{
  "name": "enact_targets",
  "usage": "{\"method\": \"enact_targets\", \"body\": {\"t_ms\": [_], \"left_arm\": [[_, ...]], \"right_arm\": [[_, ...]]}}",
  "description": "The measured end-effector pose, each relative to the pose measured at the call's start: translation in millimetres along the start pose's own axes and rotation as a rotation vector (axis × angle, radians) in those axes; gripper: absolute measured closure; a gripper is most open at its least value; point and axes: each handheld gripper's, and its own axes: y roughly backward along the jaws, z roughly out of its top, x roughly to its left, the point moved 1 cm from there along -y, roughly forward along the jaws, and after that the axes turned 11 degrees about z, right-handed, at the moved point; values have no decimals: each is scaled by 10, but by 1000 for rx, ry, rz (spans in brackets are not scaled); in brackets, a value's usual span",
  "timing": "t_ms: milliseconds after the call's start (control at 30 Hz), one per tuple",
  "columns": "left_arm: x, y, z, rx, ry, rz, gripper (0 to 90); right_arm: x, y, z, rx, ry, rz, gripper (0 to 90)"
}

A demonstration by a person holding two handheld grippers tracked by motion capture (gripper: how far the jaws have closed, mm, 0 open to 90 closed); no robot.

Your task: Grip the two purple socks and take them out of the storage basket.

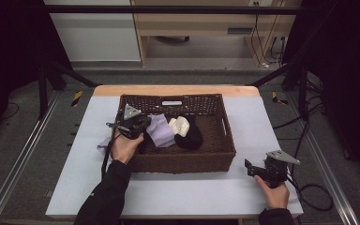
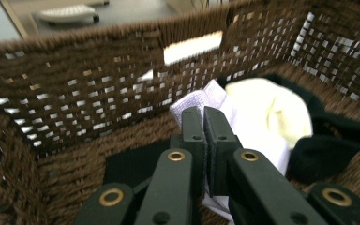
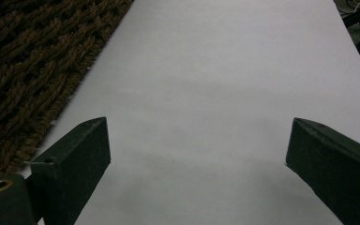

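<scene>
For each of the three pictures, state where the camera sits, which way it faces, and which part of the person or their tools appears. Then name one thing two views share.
High view: above the person's side, looking forward and down on the table; forearms, hands, left gripper and right gripper show.
Left gripper view: rides the left gripper, facing into the basket; its jaws are closed on a pale purple cloth.
Right gripper view: rides the right gripper, facing along the table; its jaws are apart.
Shared: the basket appears in all three.

The left gripper (image 2: 204, 117) hides the middle of the pale lilac cloth (image 2: 243, 122) — its pinched part can't be seen. The basket's (image 3: 33, 70) weave runs off the picture's left edge — blurred.
</scene>
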Motion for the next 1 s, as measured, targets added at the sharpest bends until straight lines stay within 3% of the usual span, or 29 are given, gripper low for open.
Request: {"method": "enact_targets", "body": {"t_ms": [167,200,467,800,1000], "left_arm": [[32,118,76,-78,34,-4,875],[56,191,123,-114,45,0,877],[121,458,284,-214,78,-9,877],[139,759,469,-296,77,-17,879],[156,911,563,-321,72,-22,879]], "right_arm": [[0,0,0,-1,-2,1,70],[-1,-1,0,1,0,1,70],[0,0,0,0,0,-1,70],[0,1,0,0,0,-1,70],[2,2,0,0,-2,-2,70]]}}
